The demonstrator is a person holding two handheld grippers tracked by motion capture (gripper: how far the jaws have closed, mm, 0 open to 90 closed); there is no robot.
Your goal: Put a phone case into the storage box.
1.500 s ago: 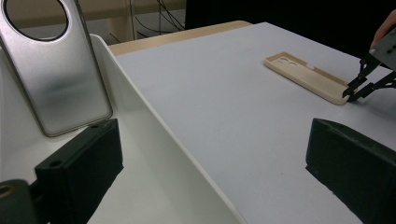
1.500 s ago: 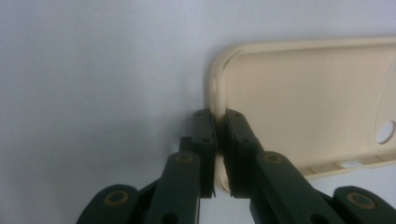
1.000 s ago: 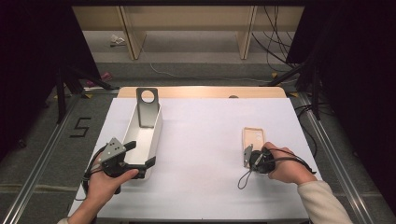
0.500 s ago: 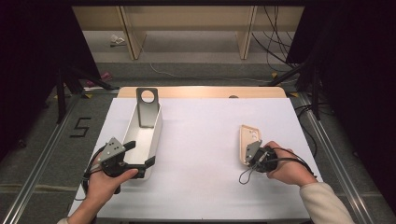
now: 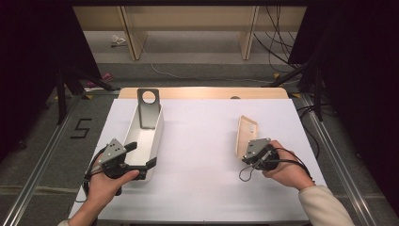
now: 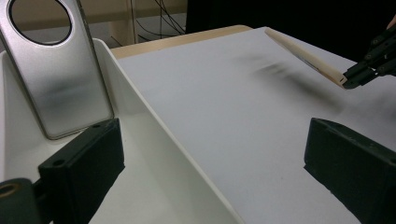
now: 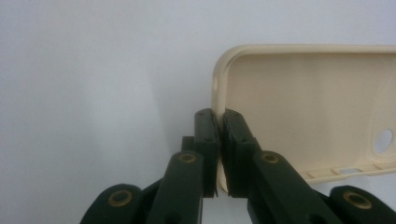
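A cream phone case (image 5: 245, 133) is lifted on edge off the white table top at the right, and my right gripper (image 5: 248, 151) is shut on its near rim. Seen up close, the case (image 7: 308, 102) shows its hollow inside and a camera hole, with the jaws pinching its edge at my right gripper (image 7: 219, 122). At the left, a white tray (image 5: 157, 136) holds a grey metal stand (image 5: 148, 109) with a round hole. My left gripper (image 5: 140, 154) is open, one jaw inside the tray and one outside, straddling its right wall (image 6: 154, 126). The stand (image 6: 60, 79) leans at the tray's far end.
The white sheet (image 5: 202, 160) covers the table between the two grippers. A wooden strip (image 5: 202, 93) runs along the far edge. Black stands and cables (image 5: 301, 70) crowd the floor beyond the table on both sides.
My right gripper has drawn back toward the near edge and tilted the phone case up onto its edge. The left gripper has barely moved.
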